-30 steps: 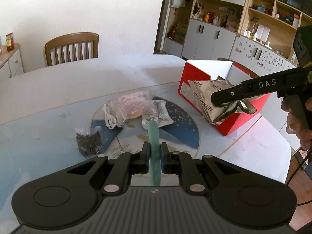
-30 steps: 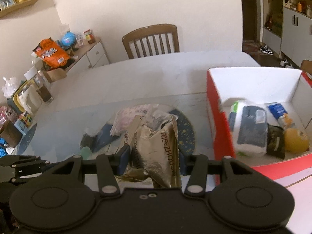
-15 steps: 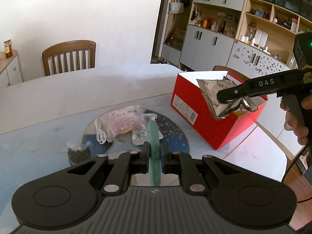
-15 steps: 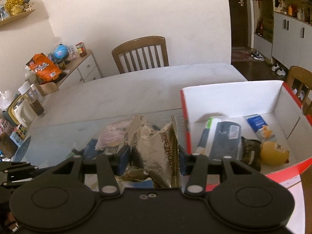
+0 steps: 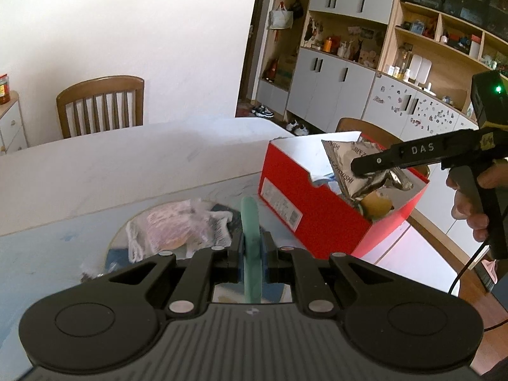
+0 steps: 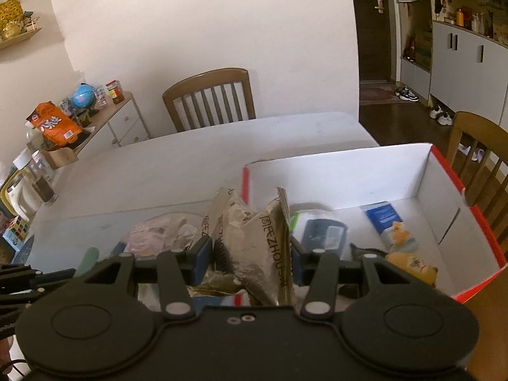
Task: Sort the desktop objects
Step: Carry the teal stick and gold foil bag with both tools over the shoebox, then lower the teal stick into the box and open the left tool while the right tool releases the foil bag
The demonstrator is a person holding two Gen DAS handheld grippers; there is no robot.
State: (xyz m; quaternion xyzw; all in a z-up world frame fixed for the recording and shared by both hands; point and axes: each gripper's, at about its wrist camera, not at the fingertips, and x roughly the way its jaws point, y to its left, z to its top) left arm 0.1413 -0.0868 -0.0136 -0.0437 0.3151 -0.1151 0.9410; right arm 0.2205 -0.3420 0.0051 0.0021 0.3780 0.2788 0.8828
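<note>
Only the right wrist view shows the box [image 6: 451,190] floor (already part-filled).

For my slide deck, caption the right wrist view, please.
Right tongs carry a crinkled foil snack bag over the rim of the red box.

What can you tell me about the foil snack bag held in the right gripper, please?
The foil snack bag is crinkled, shiny gold-silver, printed with dark lettering. It is clamped between the right gripper and stands roughly upright, creased in the middle. It hangs in the air over the near end of the red box, touching only the pads.
</note>
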